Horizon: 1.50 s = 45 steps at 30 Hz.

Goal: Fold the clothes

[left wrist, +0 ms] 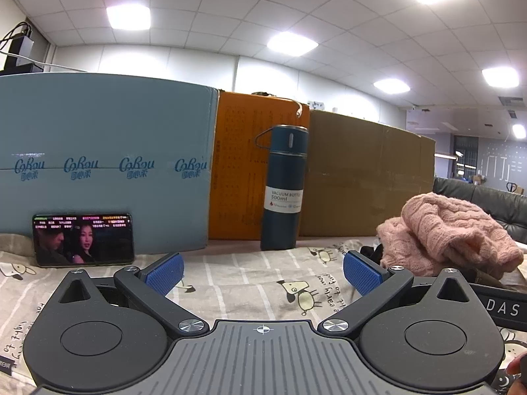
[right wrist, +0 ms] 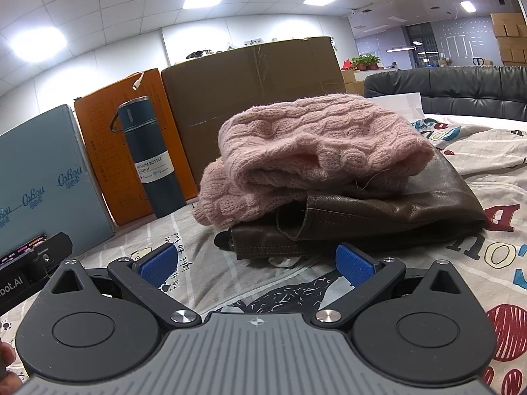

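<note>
Fingers of left gripper (left wrist: 262, 275) and right gripper (right wrist: 257, 268) spread wide, empty; cardboard boxes' (right wrist: 250, 75) contents hidden.

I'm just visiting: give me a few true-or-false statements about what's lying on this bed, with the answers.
1. The pink sweater lies on top of the brown leather jacket. True.
2. The right gripper is clamped on the sweater. False: it is open and holds nothing.
3. The blue bottle lies on its side. False: it stands upright.
4. A phone leans against the light blue box, screen lit. True.
</note>
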Each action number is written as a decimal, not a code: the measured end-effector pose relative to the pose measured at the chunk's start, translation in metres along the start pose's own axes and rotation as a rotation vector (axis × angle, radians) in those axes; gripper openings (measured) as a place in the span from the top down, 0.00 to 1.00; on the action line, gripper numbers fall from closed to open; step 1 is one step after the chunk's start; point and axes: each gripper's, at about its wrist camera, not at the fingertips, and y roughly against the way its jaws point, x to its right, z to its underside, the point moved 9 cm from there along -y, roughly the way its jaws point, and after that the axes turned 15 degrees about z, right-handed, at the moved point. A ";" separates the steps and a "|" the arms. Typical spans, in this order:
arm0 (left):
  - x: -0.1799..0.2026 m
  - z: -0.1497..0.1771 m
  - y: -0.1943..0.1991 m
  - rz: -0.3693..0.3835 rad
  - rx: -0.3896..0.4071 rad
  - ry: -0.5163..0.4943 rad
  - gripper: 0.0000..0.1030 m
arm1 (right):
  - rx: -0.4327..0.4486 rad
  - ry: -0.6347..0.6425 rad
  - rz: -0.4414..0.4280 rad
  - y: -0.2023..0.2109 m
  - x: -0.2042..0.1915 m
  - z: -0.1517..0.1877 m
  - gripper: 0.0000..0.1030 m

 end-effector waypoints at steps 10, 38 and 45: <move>0.001 0.001 0.003 -0.011 -0.009 0.016 0.00 | -0.001 0.000 0.006 0.000 0.001 0.001 0.00; -0.003 0.001 0.002 -0.038 0.005 0.013 0.00 | -0.016 -0.009 -0.008 0.000 0.001 0.000 0.00; -0.003 0.002 0.003 -0.040 0.006 0.011 0.00 | -0.015 -0.009 -0.007 0.000 0.000 0.000 0.00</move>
